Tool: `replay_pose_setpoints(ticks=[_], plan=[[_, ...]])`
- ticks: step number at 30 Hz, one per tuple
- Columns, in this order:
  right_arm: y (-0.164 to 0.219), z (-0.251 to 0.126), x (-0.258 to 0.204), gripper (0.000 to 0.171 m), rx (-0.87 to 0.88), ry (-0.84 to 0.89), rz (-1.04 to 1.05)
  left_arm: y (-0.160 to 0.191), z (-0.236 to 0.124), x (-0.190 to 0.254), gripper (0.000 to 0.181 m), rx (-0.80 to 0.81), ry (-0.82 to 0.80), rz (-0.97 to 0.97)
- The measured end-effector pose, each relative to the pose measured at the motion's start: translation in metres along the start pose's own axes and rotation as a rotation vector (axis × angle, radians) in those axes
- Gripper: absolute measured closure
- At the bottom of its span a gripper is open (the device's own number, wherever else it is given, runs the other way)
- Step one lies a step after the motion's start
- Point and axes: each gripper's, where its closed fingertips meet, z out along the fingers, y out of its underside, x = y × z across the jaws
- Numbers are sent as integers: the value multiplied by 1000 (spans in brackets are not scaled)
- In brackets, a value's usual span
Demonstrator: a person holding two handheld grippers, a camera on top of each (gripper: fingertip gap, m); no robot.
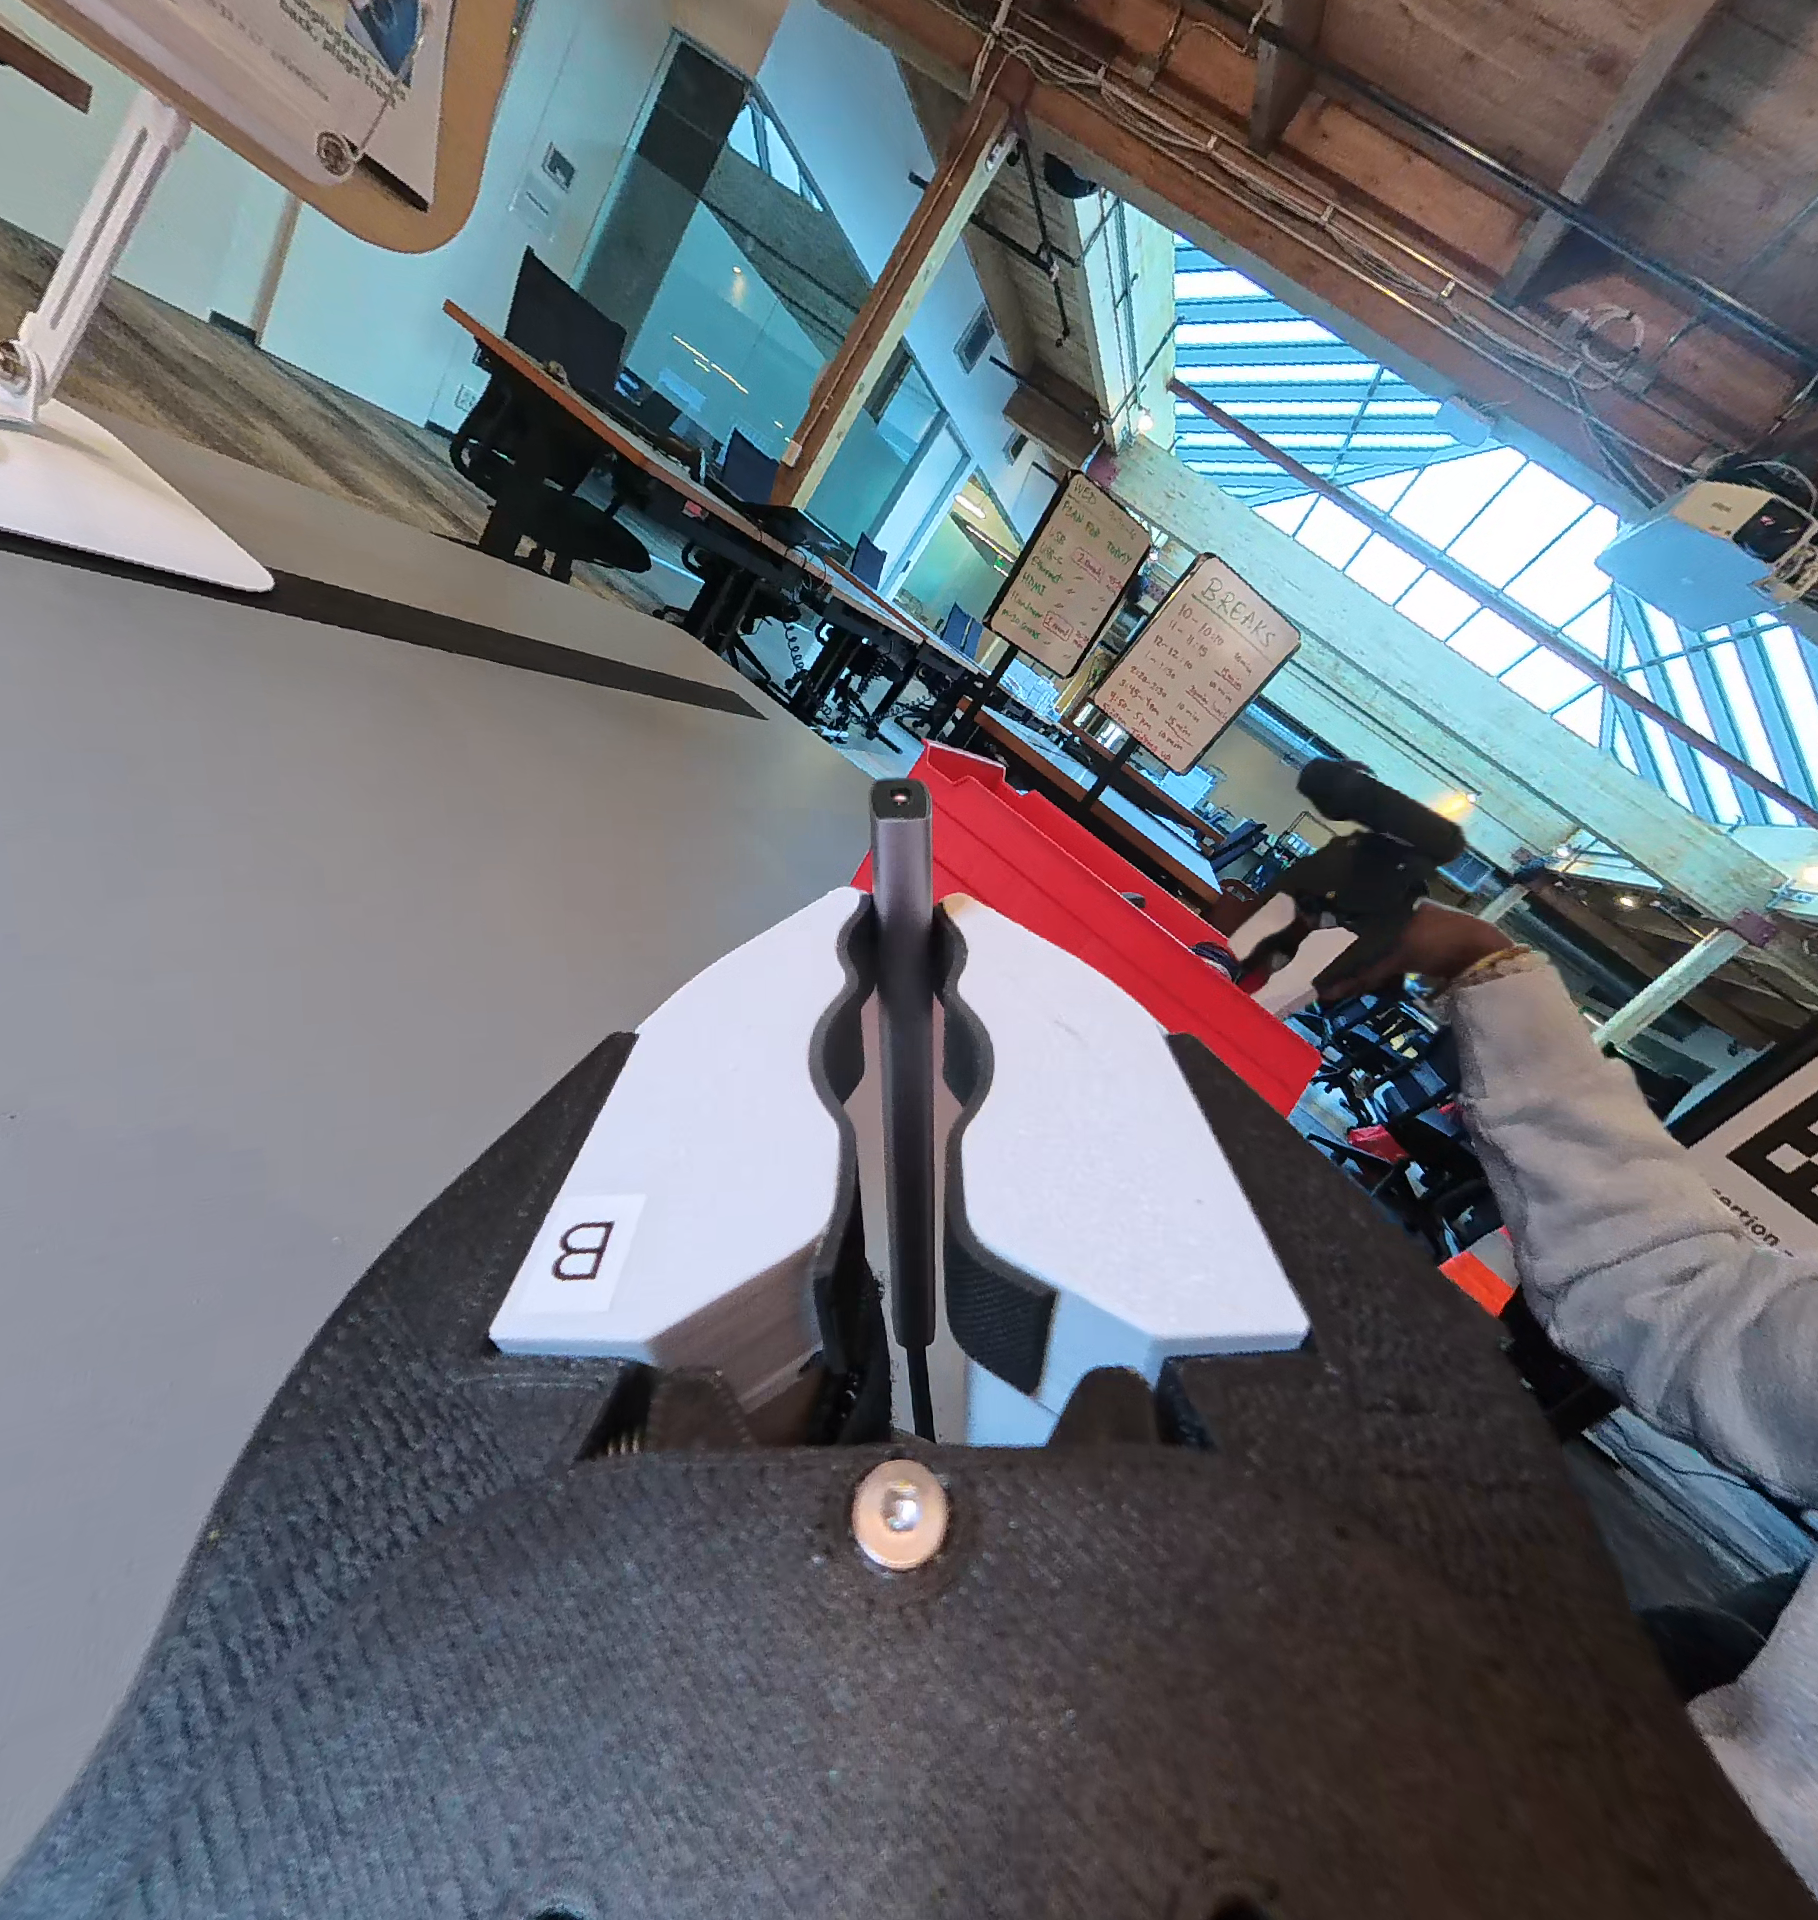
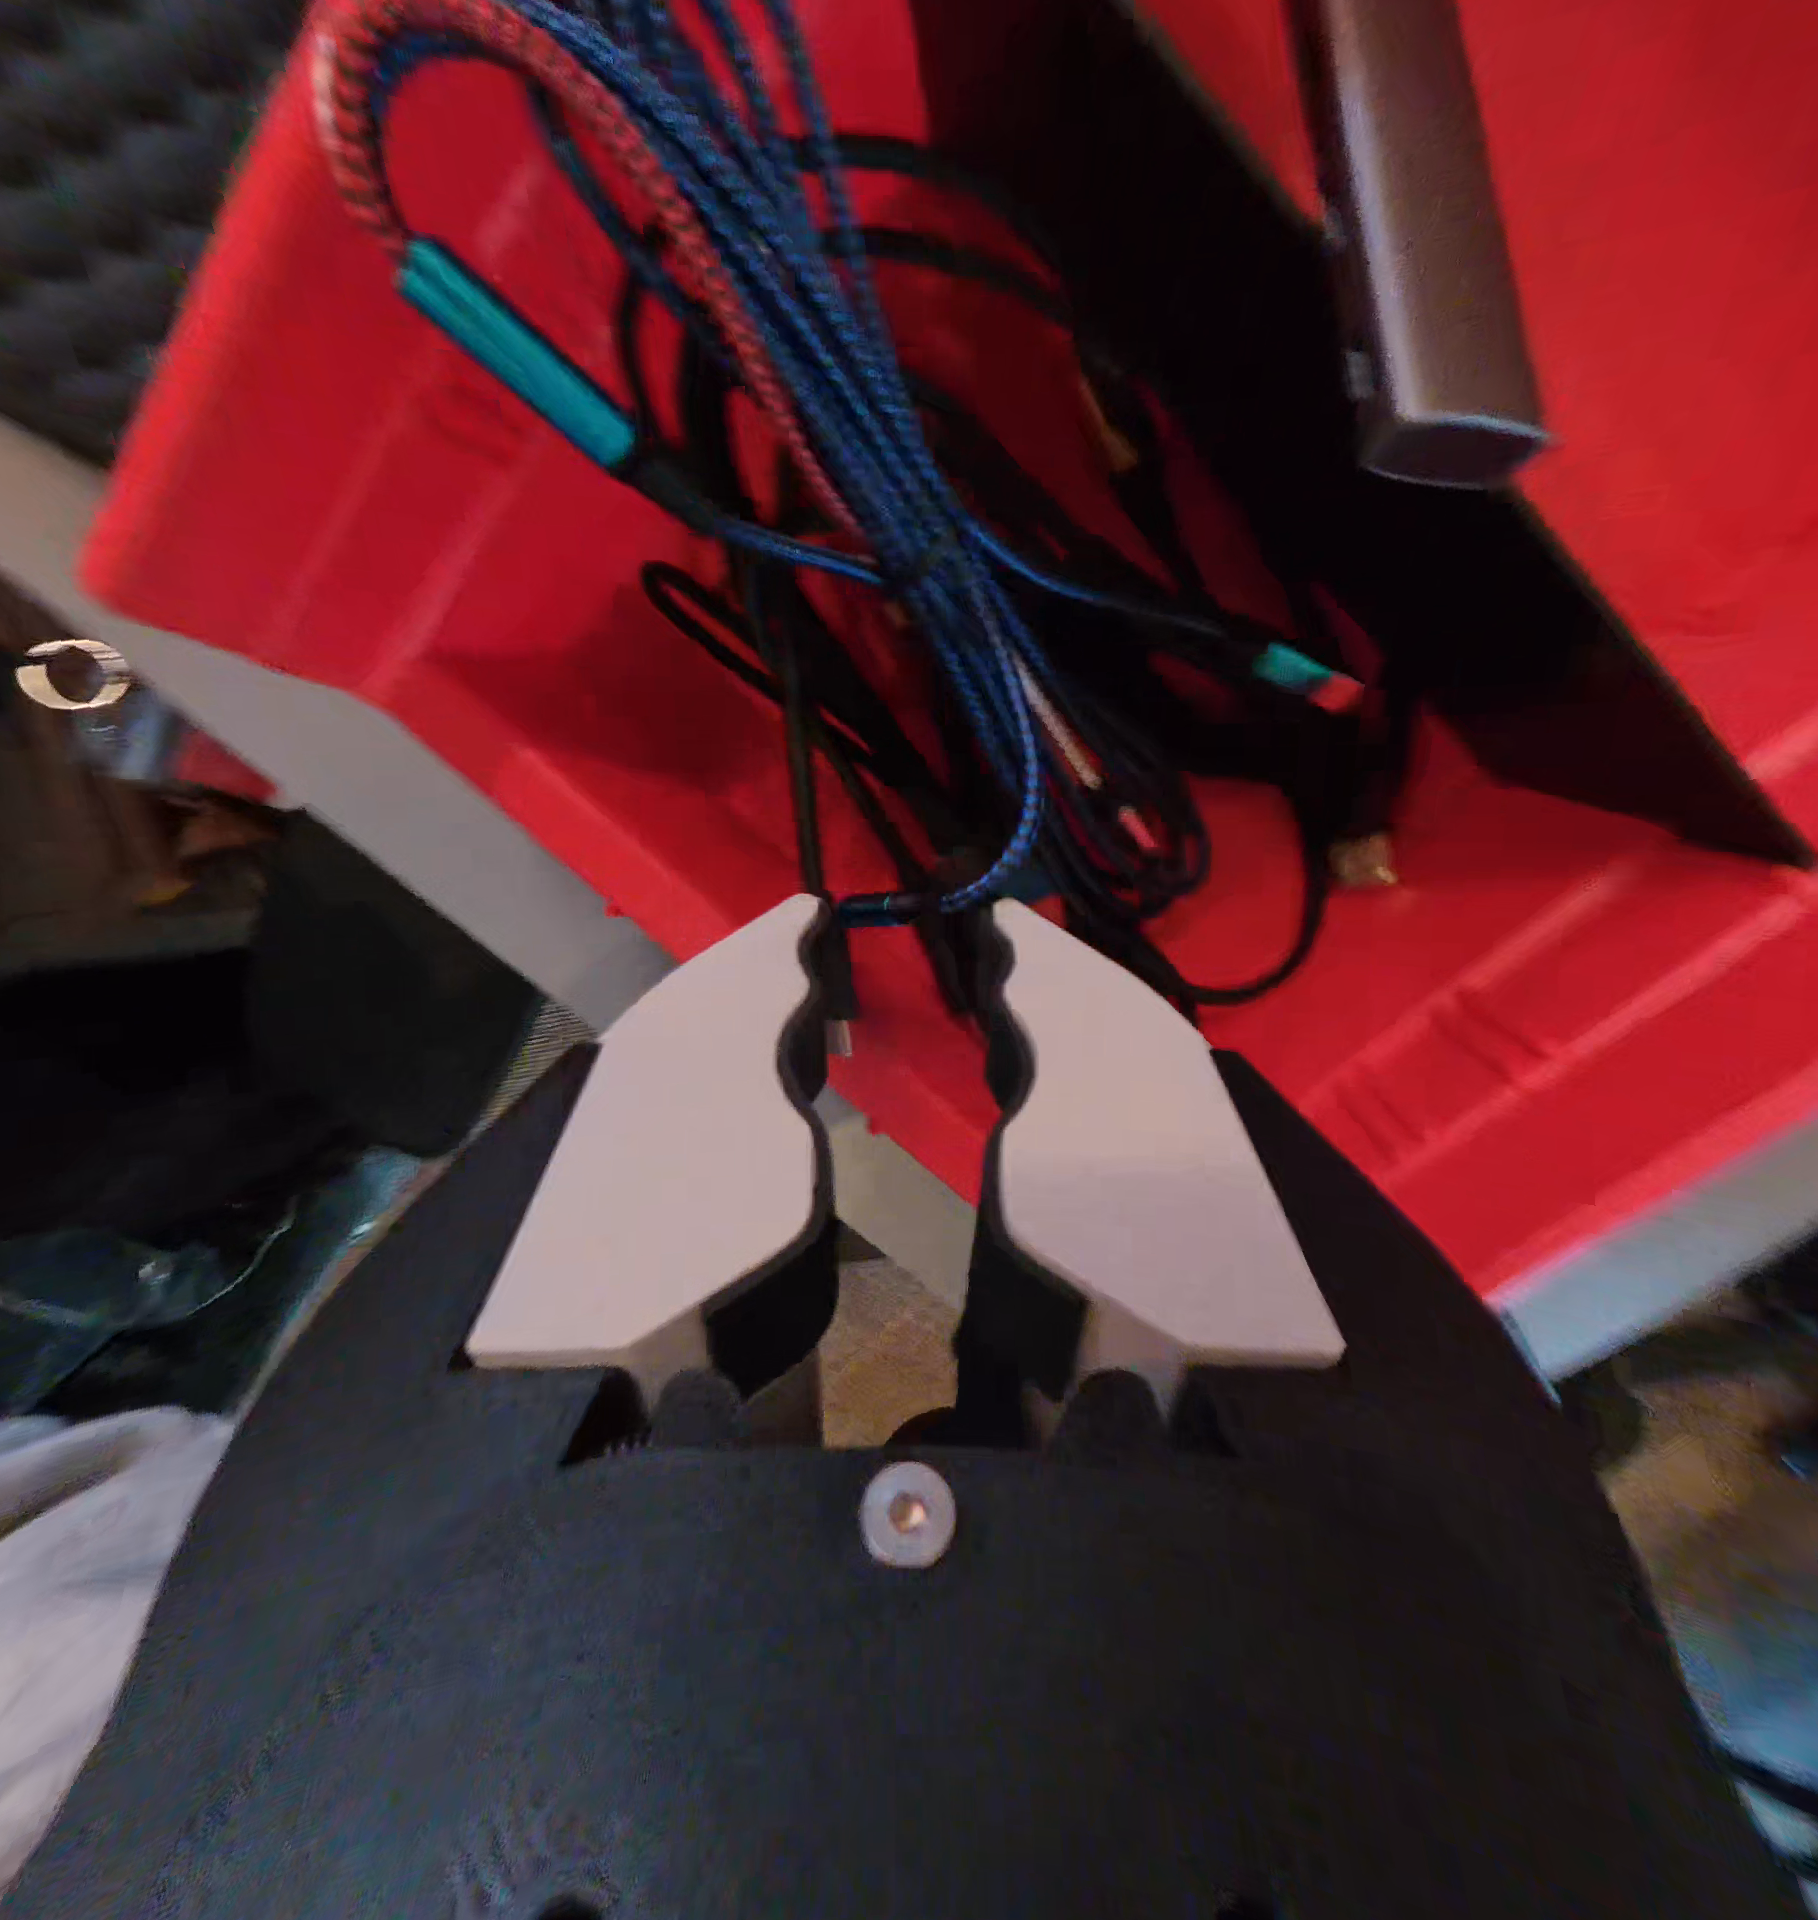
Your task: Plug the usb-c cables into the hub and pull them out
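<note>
My left gripper [image 1: 900, 906] is shut on a slim grey hub [image 1: 900, 831], held edge-on above the grey table, with the hub's end sticking out past the fingertips. The hub also shows in the right wrist view [image 2: 1424, 260], at the top right over the red bin [image 2: 365, 468]. My right gripper [image 2: 905, 914] is open low over the bin's tangle of cables. A black USB-C plug [image 2: 837, 992] lies between the jaws against the left finger. Blue braided cables [image 2: 884, 416] and a red-black cable with teal ends run above it.
The red bin [image 1: 1071, 883] sits just beyond the hub on the grey table [image 1: 261, 935]. A white stand with a board [image 1: 84, 312] is at the far left. A grey-sleeved arm [image 1: 1611, 1195] reaches in from the right. A black-and-white marker card [image 1: 1809, 1143] stands at the right edge. One gripper's finger ends stand about 45 cm off the other's.
</note>
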Motion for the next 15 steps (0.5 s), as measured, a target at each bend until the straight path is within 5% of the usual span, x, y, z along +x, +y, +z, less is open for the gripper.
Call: replay_pose_setpoints(ticks=[5,9,15], plan=[[-7,-41,16,128,41,298,-37,1,1,2,171,-10,-1,17],[-72,-71,-21,141,414,294,-163,2,2,3,171,-18,-1,24],[-98,-8,-43,168,405,146,-166,2,1,3,171,-13,1,25]])
